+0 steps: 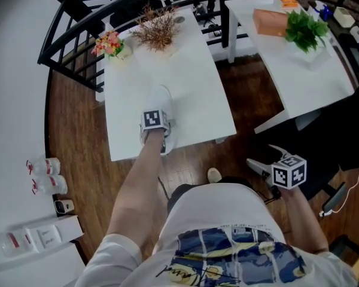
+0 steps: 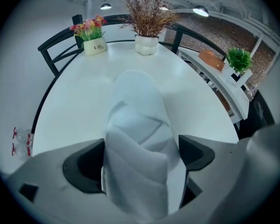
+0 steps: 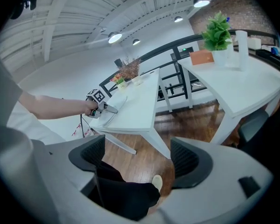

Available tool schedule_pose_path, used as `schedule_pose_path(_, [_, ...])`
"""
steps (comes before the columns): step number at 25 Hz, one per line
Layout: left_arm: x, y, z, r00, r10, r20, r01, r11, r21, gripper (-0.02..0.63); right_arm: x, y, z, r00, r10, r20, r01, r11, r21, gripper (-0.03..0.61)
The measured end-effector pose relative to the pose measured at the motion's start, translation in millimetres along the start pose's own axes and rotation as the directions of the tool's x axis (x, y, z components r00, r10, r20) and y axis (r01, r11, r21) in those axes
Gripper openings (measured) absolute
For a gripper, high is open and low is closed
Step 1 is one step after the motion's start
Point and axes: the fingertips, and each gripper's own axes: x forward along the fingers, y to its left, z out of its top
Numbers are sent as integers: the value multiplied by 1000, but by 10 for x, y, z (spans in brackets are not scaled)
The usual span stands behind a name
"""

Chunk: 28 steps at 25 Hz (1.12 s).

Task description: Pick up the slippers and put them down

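Observation:
A white slipper (image 1: 160, 98) lies on the white table (image 1: 191, 82) near its front edge. My left gripper (image 1: 158, 139) points steeply down onto it. In the left gripper view the slipper (image 2: 137, 125) fills the gap of my left gripper (image 2: 140, 158), creased, with both dark pads against its sides. My right gripper (image 1: 269, 169) hangs off the table at the right, above the wooden floor. In the right gripper view my right gripper (image 3: 137, 160) stands open with only a dark trouser leg and a cream shoe tip (image 3: 156, 182) below it.
A pot of pink flowers (image 1: 110, 43) and a pot of dried twigs (image 1: 158, 28) stand at the table's far end. A second white table (image 1: 299, 70) at the right bears a green plant (image 1: 305, 28) and an orange box (image 1: 269, 21). Black railing (image 1: 66, 46) runs behind. Bottles (image 1: 45, 175) stand at the left.

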Motion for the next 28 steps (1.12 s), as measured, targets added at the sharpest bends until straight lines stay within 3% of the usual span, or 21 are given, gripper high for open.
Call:
schedule_pose_path(6, [-331, -26, -36, 999, -35, 31, 35, 999, 1, 480, 43, 95, 52, 999, 41, -1, -41, 999, -27, 459])
schedule_pose_path(15, [-712, 154, -181, 996, -16, 84, 16, 1000, 3, 443, 196, 262, -17, 995, 94, -17, -95, 994, -48, 459])
schedule_pose_path(28, [-1299, 575, -571, 984, -18, 178, 24, 999, -32, 437, 532, 847, -116, 979, 162, -124, -181, 970, -165, 459])
